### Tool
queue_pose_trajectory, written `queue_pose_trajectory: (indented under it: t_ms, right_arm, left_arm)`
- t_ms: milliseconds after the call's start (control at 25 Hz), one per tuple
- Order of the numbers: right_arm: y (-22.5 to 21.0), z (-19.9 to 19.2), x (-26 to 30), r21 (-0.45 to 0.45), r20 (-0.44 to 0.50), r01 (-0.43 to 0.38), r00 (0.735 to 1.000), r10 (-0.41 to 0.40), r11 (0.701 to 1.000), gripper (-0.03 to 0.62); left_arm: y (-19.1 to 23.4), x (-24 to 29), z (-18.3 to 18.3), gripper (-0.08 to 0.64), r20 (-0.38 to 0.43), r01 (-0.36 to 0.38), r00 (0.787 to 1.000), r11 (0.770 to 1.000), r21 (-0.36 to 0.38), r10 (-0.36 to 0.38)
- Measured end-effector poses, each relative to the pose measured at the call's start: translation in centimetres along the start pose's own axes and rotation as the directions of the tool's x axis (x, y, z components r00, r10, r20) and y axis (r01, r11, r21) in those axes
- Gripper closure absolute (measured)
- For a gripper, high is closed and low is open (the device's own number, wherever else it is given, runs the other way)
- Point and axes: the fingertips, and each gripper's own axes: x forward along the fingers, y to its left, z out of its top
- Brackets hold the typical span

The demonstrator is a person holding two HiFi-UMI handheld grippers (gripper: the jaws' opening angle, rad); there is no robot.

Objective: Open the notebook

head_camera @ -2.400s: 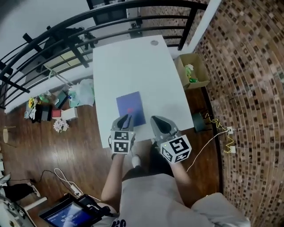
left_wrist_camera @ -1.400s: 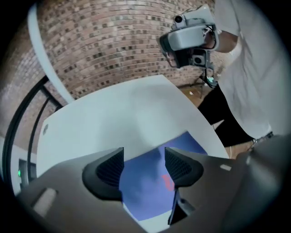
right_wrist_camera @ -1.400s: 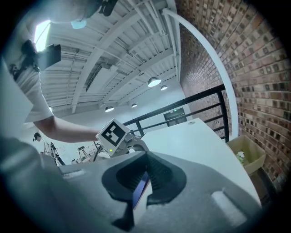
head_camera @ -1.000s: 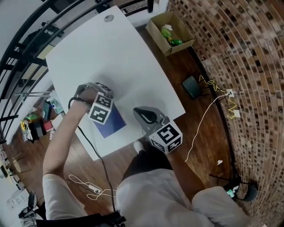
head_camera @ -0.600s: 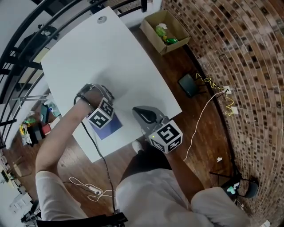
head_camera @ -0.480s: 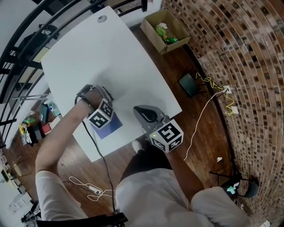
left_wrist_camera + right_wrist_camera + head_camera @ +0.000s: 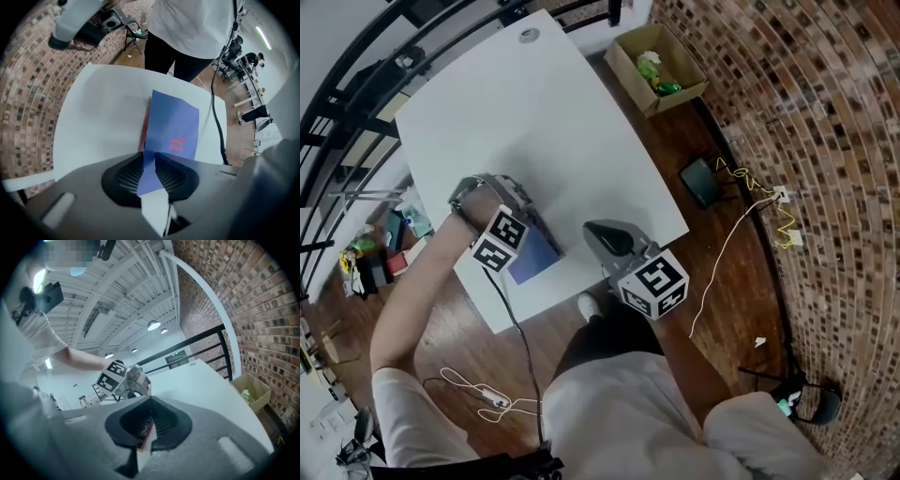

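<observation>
The blue notebook (image 7: 538,263) lies near the front edge of the white table (image 7: 534,112). My left gripper (image 7: 520,231) points straight down over the notebook's left part. In the left gripper view, the blue cover (image 7: 171,125) runs up between the jaws of the left gripper (image 7: 149,155). They are closing and pinch its edge. The cover is raised, and red inner pages (image 7: 145,127) show beneath it. My right gripper (image 7: 602,232) hovers just right of the notebook, apart from it. In its own view the right gripper (image 7: 150,401) is shut with nothing held.
An open cardboard box (image 7: 654,67) with green things stands on the floor beyond the table's far right corner. A dark flat device (image 7: 703,183) and cables (image 7: 748,246) lie on the floor to the right. A black railing (image 7: 356,75) runs behind the table. A person's legs (image 7: 183,28) stand at the near edge.
The left gripper has rolled, its marker cube swinging left off the notebook. Its jaws have closed on the cover, which now stands lifted. The right gripper has stayed put.
</observation>
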Motion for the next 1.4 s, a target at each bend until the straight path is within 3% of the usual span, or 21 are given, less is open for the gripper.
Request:
queue_pose_trajectory:
  t_ms: [160,320,760,960,1160,1280,1360,1400]
  right_arm:
    - [1.6,0.0,0.2,-0.014,-0.008,-0.023,1.0,0.023,1.0,0.607]
    - [4.5,0.1,1.3,-0.042,-0.015,-0.055,0.998,0.055,0.998,0.607]
    - [11.8,-0.3,4.8,-0.107,-0.065,-0.175,0.984,0.169,0.979,0.607]
    - [13.9,-1.1,5.9,-0.127,-0.101,-0.214,0.974,0.202,0.969,0.607]
    - [15.2,-2.1,6.9,-0.139,-0.136,-0.245,0.964,0.227,0.959,0.607]
    - [15.9,-2.6,7.3,-0.148,-0.16,-0.264,0.957,0.24,0.953,0.607]
    - [16.2,-3.2,7.6,-0.149,-0.176,-0.276,0.952,0.249,0.949,0.607]
    - [16.5,-3.5,7.7,-0.149,-0.184,-0.282,0.95,0.254,0.948,0.607]
  left_arm:
    - [-1.2,-2.6,-0.2,0.477,-0.013,-0.077,0.997,0.996,-0.046,0.076]
    - [-4.2,-4.6,-1.5,0.486,-0.07,-0.113,0.992,0.991,-0.075,0.108]
    - [-13.2,-5.8,-3.1,0.495,-0.121,-0.185,0.98,0.95,-0.251,0.159]
    - [-17.6,-4.8,-2.9,0.494,-0.12,-0.167,0.984,0.928,-0.332,0.134]
    - [-20.9,-3.0,-1.9,0.468,-0.057,-0.13,0.992,0.864,-0.486,0.117]
    - [-22.6,-1.9,-1.1,0.409,-0.019,-0.099,0.994,0.823,-0.559,0.106]
    - [-23.5,-1.0,-0.5,0.369,0.014,-0.074,0.994,0.784,-0.617,0.105]
    - [-23.8,-0.7,-0.1,0.365,0.041,-0.059,0.993,0.751,-0.657,0.114]
